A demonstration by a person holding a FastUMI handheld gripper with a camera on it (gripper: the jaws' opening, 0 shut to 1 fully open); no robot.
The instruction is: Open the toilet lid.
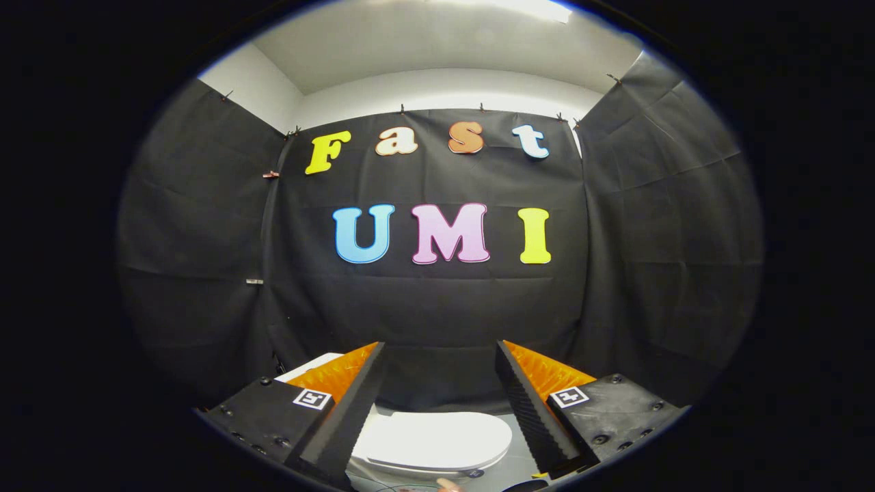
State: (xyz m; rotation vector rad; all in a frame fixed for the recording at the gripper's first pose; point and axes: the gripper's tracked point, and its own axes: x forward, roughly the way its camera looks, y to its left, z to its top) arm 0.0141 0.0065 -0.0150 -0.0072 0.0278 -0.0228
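A white toilet lid (437,439) lies shut and flat on the toilet, low down between and below my fingers. My gripper (441,352) is open, its two fingers spread wide with nothing between them. It hangs above the lid, well apart from it, and faces the black cloth wall rather than the toilet. The lid's near rim (427,468) shows as a rounded white edge. The bowl under the lid is hidden.
Black cloth walls (437,307) close in the booth ahead and on both sides. A white object (311,365) peeks out behind the left finger. Grey floor (521,459) shows right of the toilet. A small pale shape (448,485), maybe a fingertip, lies below the lid.
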